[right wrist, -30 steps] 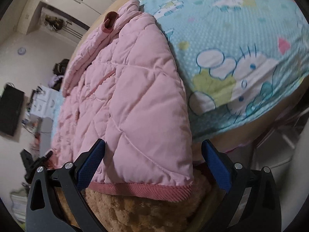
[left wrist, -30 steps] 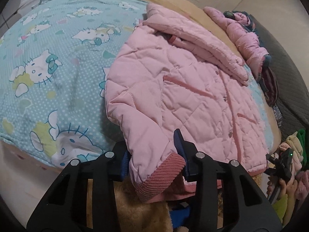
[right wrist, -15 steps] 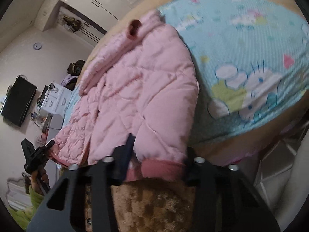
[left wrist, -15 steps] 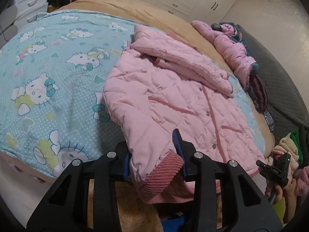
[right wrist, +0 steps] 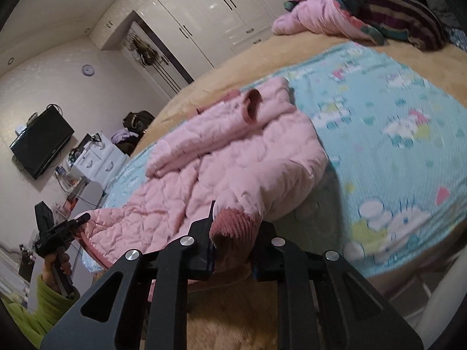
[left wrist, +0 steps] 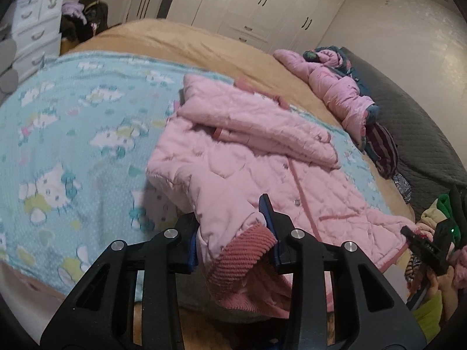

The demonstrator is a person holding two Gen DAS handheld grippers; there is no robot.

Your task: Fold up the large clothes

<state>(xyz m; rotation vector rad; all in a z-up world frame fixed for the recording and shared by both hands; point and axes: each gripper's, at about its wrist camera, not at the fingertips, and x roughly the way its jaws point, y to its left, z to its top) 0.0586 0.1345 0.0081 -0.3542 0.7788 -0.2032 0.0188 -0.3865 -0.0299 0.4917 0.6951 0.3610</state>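
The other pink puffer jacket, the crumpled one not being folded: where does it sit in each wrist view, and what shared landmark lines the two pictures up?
Left wrist view: the crumpled pink puffer jacket lies upper right, at the bed's far edge.
Right wrist view: the same jacket lies at the top, right of centre, beside a striped garment.
Shared landmark: the white wardrobe doors behind the bed.
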